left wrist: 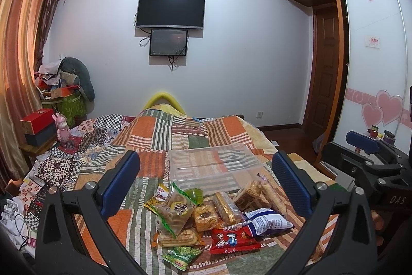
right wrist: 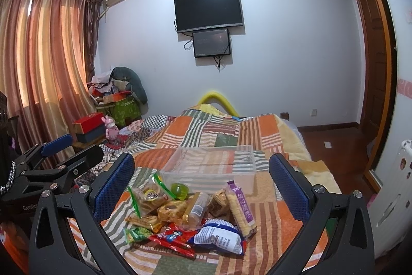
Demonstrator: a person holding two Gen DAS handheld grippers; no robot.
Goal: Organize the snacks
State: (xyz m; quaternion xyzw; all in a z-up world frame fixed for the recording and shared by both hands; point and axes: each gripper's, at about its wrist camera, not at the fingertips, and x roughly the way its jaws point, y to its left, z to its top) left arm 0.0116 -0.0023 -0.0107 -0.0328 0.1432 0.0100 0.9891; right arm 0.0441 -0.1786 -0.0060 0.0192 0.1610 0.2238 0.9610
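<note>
A pile of snack packets lies on the patchwork bedspread, just in front of a clear plastic bin. The pile holds a red packet, a blue-and-white bag, a green pea packet and a green jelly cup. My left gripper is open and empty above the pile. My right gripper is open and empty, also above the pile, with the bin beyond. A long purple biscuit pack lies at the pile's right.
The right gripper shows at the right edge of the left wrist view; the left one shows at the left of the right wrist view. A cluttered bedside stand with boxes is left. A wardrobe and wooden floor are right.
</note>
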